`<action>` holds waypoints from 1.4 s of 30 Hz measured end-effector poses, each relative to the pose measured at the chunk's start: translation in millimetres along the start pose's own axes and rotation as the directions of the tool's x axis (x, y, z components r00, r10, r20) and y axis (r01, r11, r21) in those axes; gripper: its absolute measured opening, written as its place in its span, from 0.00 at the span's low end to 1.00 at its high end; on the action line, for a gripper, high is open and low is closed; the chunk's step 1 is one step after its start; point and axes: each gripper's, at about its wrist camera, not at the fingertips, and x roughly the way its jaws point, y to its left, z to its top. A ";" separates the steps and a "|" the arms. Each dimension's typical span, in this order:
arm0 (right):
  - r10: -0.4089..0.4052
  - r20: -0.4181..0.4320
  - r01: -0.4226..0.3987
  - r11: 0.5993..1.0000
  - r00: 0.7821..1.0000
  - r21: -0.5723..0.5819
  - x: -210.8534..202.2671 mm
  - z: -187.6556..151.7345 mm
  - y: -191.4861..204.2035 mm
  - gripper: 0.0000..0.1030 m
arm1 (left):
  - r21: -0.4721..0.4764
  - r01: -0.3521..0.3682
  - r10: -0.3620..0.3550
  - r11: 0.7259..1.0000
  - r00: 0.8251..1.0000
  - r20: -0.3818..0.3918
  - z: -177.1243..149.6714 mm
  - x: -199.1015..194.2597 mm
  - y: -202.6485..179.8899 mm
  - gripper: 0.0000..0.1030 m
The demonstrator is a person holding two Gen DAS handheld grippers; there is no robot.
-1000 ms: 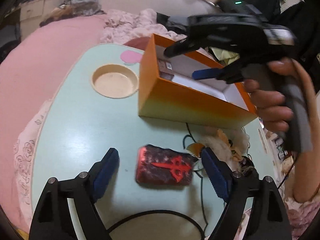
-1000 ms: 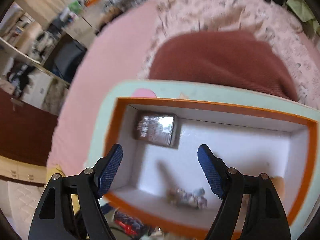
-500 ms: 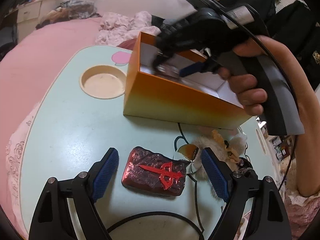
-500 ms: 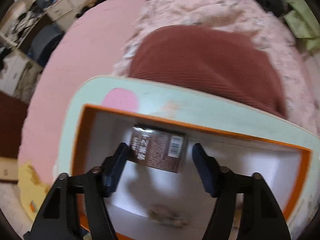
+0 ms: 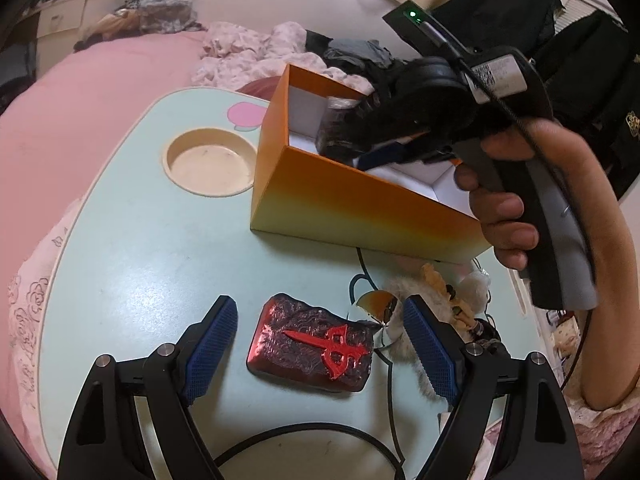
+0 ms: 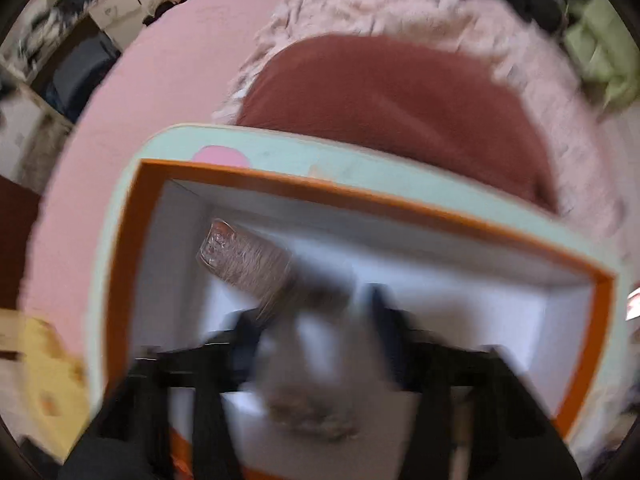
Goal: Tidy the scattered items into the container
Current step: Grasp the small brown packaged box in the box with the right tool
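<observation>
Nearest the lens, the left gripper point(image 5: 316, 348) hovers low over the near edge of the mint-green tabletop point(image 5: 120, 248), pointing down at a slant, its blue pads spread wide and gripping nothing. Between them, touching neither, lies the dark red foil-wrapped block point(image 5: 310, 350) with a red cross-like mark on top. Just beside its right end sit a shiny round disc point(image 5: 376, 306) and a fluffy plush toy point(image 5: 436, 300), over a black cable point(image 5: 360, 276).

Further in, the orange box point(image 5: 352, 204) stands near the tabletop's far right edge, white inside. A round cream recess point(image 5: 210, 162) sits to its left.

Over the box, a hand point(image 5: 508, 196) wraps the grey handle, tipping the right gripper point(image 6: 320, 320) steeply down into the box. Its jaws have just been closing and now stand clenched together; the wrist view is too blurred to tell whether anything is between them. A brown wrapped packet point(image 6: 244, 258) lies against the box's far left corner, just ahead of the fingertips. Beyond, pink bedding point(image 5: 100, 80).
</observation>
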 end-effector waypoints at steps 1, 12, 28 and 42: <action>0.059 0.011 -0.059 0.998 0.998 0.026 -4.2 -0.4 -6.1 0.05 | -0.002 0.001 -0.001 1.000 1.000 0.000 -0.6 -0.3 0.4 0.82; 0.285 0.193 -0.289 0.957 0.939 -0.007 -89.7 -23.8 -43.6 0.24 | -0.019 -0.010 0.010 1.000 1.000 -0.001 2.0 0.3 1.3 0.82; 0.209 0.136 -0.232 0.956 0.968 0.179 -17.1 13.4 -27.1 0.41 | -0.024 0.021 -0.021 0.999 1.000 0.020 6.8 -9.4 4.2 0.82; 0.369 0.344 -0.377 0.925 0.863 -0.047 -106.3 -137.9 -53.9 0.41 | -0.056 -0.037 0.042 0.998 0.995 0.091 36.0 -29.9 0.5 0.82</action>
